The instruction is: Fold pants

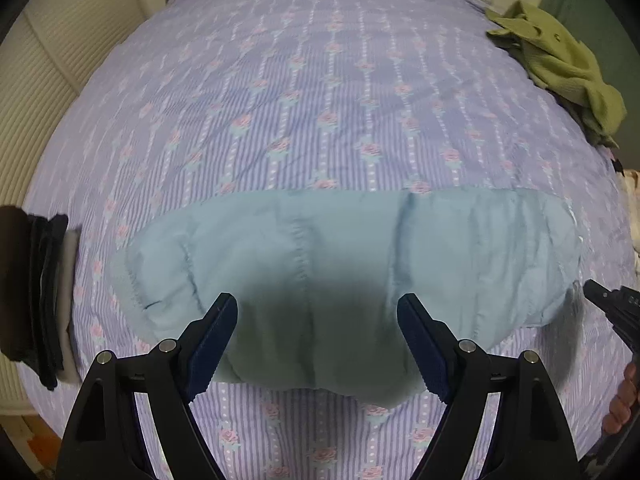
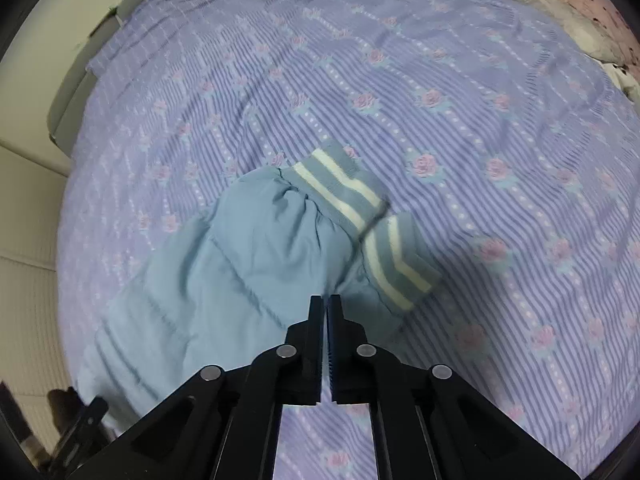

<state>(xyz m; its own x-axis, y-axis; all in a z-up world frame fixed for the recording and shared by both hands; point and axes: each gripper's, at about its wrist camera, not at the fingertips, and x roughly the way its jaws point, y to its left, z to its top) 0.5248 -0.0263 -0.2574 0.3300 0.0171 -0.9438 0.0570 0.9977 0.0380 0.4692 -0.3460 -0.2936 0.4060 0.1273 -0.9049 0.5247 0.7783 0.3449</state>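
1. The left gripper (image 1: 318,316) is hanging over the pants (image 1: 352,264) with its jaws spread wide and nothing between them.
2. The right gripper (image 2: 325,306) is sitting at the near edge of the same garment with its jaws pressed together; whether any cloth is pinched between them I cannot tell, since the tips are meeting just above the fabric.
3. The pants are lying on the bed (image 1: 320,80) as a wide, already doubled light-blue bundle, with the striped cuffs (image 2: 360,216) side by side at the far end in the right wrist view.
4. Judging by this, the folding is partway along, and the next move probably calls for each gripper taking one end and bringing the cuffs over toward the waist.
5. A green garment (image 1: 560,68) is bunched at the far right of the bed, a dark folded stack (image 1: 36,292) is resting at the left edge, and patterned laundry (image 2: 588,20) is heaped at the right; all are lying well apart from the pants, so nothing is standing in the way.
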